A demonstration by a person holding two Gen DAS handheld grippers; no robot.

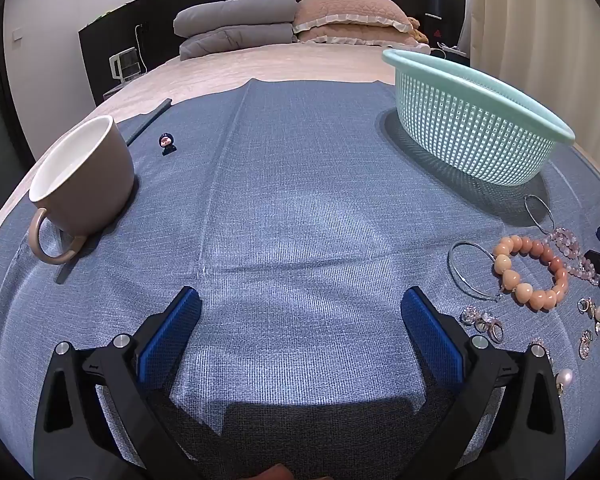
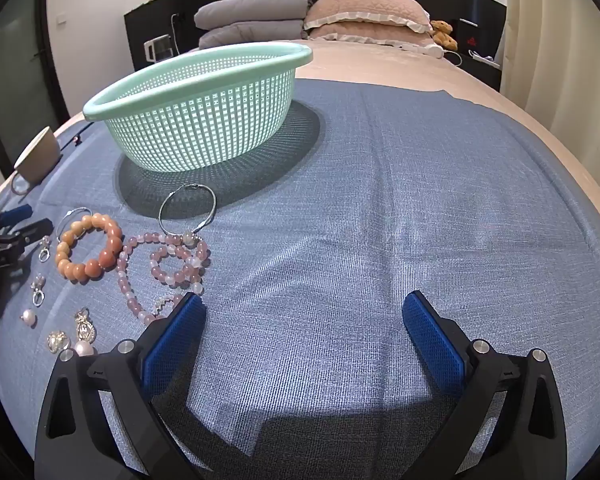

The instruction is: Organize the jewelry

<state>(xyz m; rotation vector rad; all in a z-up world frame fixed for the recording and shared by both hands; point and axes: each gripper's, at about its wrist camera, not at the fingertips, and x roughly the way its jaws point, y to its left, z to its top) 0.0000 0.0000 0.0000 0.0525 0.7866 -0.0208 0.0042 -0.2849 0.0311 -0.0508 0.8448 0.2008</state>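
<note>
L wrist view: left gripper (image 1: 300, 312) is seen wide open, nothing between the pads, only bare blue cloth (image 1: 300, 208) under it. Beige mug (image 1: 82, 184) is set near the cloth's left edge, w/ a small figurine (image 1: 167, 144) just behind it. Mint basket (image 1: 472, 120) is placed twd the far right. Jewelry is spread by the right edge: orange bead bracelet (image 1: 530, 270), silver bangle (image 1: 470, 270) touching it, small earrings (image 1: 484, 320) nearer the cam.

R wrist view: right gripper (image 2: 304, 316) is likewise fully open, nothing gripped. Pink bead strand (image 2: 164, 268) is laid just beside its left finger, tip partly hidden behind it. Pearl pieces (image 2: 80, 340) are scattered near the cloth's left edge, in front of the basket.
</note>
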